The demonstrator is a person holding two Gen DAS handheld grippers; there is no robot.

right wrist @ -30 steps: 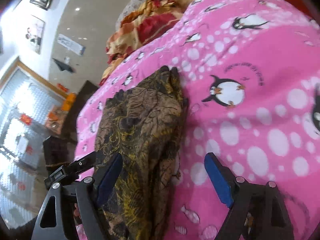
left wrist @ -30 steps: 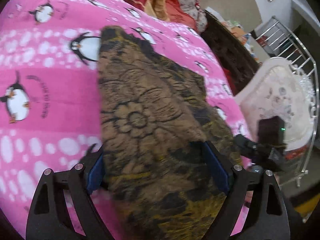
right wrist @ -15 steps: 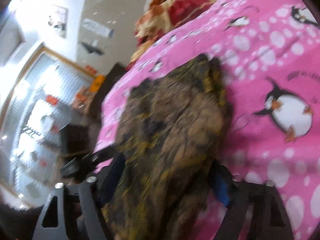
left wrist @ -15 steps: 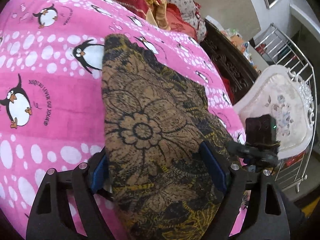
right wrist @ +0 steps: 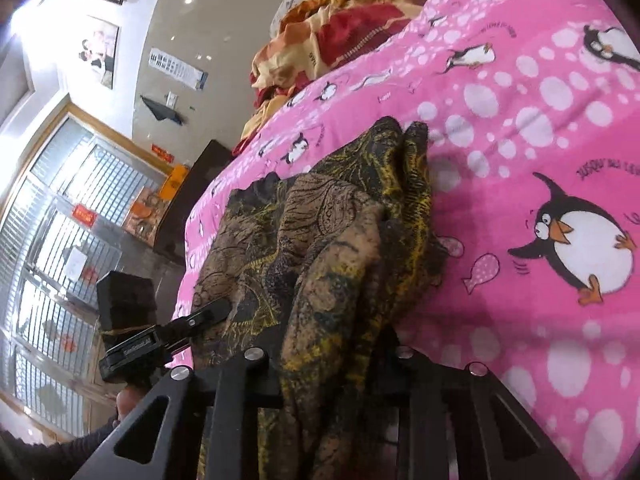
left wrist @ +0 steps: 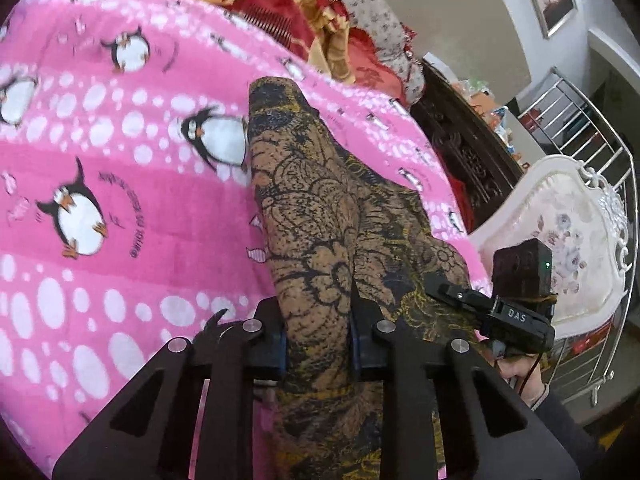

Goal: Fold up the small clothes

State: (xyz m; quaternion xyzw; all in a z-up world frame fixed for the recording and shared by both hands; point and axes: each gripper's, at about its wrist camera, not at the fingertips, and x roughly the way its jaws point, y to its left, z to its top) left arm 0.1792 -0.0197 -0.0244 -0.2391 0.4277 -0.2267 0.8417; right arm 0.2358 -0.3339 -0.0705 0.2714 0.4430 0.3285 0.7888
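Along the near edge of pink penguin blanket (left wrist: 120, 208): brown patterned garment (left wrist: 304, 208), lying lengthwise toward far side. Left gripper (left wrist: 318, 346) clamped on near end; right gripper (right wrist: 328, 364) likewise clamped on bunched near end. Red-orange bedding (right wrist: 340, 28) heaped at far edge.

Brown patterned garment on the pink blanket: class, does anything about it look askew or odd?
Yes. The brown floral garment lies bunched and ridged on the penguin blanket, with uneven layers; both the left tongs and right tongs pinch its near edge.
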